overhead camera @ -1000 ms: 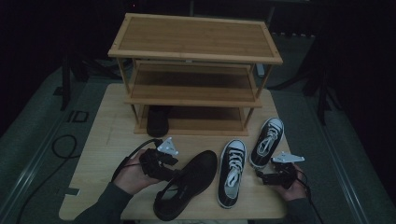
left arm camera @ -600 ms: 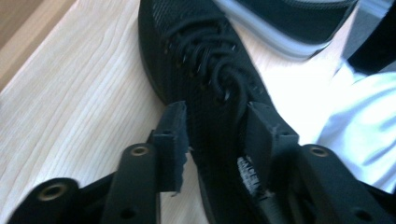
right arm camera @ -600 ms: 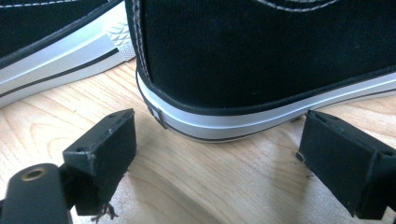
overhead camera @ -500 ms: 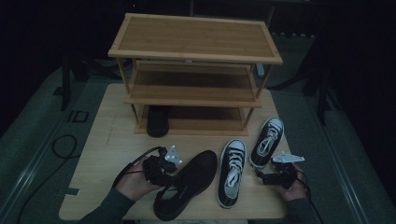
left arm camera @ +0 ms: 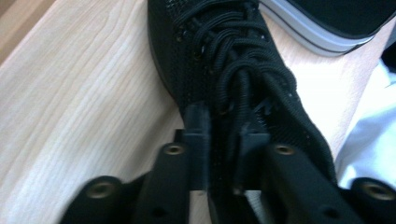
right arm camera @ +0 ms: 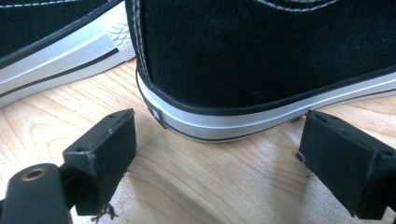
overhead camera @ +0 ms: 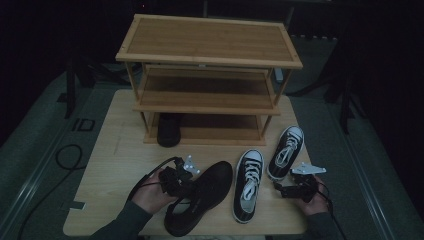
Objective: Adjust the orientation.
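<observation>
ITEM: black mesh shoe [overhead camera: 200,197] on tabletop [overhead camera: 115,165], front-left | HANDLING: light, soft upper, deforms | GRIP: left gripper [left arm camera: 224,140] fingers have just been closing, pinching laces/tongue | right gripper [right arm camera: 219,158] fingers spread, empty.

The left gripper [left arm camera: 224,135] has just been closing its jaws, now pinched tight on the black shoe's [left arm camera: 243,84] laces, while the right gripper [right arm camera: 219,154] rests low with jaws wide apart

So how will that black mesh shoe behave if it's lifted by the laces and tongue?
The black mesh shoe looks soft, so the upper will probably stretch and sag. Pinched near the laces by the left gripper, whose jaws have just been closing, it may tip toe-down. Probably light.
</observation>
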The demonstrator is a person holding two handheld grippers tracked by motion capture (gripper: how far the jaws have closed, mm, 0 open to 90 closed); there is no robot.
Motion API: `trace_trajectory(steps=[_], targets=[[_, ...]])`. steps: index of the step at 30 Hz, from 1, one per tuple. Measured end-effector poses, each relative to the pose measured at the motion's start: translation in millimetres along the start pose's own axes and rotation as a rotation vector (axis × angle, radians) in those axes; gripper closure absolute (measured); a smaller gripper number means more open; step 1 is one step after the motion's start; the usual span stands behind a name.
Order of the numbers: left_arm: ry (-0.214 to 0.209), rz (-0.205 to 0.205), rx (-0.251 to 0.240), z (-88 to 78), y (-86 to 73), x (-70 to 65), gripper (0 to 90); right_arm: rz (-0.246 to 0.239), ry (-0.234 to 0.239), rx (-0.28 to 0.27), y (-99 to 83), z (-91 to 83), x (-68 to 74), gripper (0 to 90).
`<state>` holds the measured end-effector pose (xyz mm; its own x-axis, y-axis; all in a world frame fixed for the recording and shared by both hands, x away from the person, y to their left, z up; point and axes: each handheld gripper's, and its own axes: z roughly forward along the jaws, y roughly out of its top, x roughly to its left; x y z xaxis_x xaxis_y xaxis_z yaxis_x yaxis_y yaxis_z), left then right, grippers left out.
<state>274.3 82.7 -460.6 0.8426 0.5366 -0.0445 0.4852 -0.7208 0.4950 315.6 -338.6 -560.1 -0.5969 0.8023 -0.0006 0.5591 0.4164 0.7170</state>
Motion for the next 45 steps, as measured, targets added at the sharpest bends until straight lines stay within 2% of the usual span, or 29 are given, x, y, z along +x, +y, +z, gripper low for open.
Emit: trace_trajectory(steps=[3,7,11,17,18,25,28,37,38,40,45], targets=[[0.013,-0.014,-0.01,-1.4,-1.0,2.5,86.2,0.0,0.0,0.0,0.0,0.0,0.0,11.1],[0.032,-0.047,-0.023,-3.9,-2.2,8.3,86.8,0.0,0.0,0.0,0.0,0.0,0.0,11.1],[0.025,-0.084,-0.042,-4.3,-2.5,17.9,86.9,0.0,0.0,0.0,0.0,0.0,0.0,11.1],[0.049,-0.109,-0.059,-7.7,-1.3,30.4,86.9,0.0,0.0,0.0,0.0,0.0,0.0,11.1],[0.055,-0.111,-0.057,-8.2,-0.7,34.0,86.9,0.0,0.0,0.0,0.0,0.0,0.0,11.1],[0.105,-0.191,-0.091,-6.4,9.7,64.6,86.9,0.002,0.0,0.0,0.1,0.0,0.1,11.1],[0.129,-0.243,-0.114,-2.6,17.6,81.7,86.9,-0.002,0.0,-0.001,0.0,0.1,-0.1,11.1],[0.176,-0.351,-0.161,5.3,37.7,119.1,86.8,0.0,0.0,0.0,0.0,0.0,0.0,11.1],[0.195,-0.363,-0.162,7.3,40.0,124.3,86.8,0.0,0.0,0.0,0.0,0.0,0.0,11.1],[0.199,-0.392,-0.179,8.5,41.1,129.7,86.8,0.0,0.0,0.0,0.0,0.0,0.0,11.0],[0.234,-0.426,-0.196,10.2,43.4,138.5,86.8,0.0,0.0,0.0,0.0,0.0,0.0,11.0]])
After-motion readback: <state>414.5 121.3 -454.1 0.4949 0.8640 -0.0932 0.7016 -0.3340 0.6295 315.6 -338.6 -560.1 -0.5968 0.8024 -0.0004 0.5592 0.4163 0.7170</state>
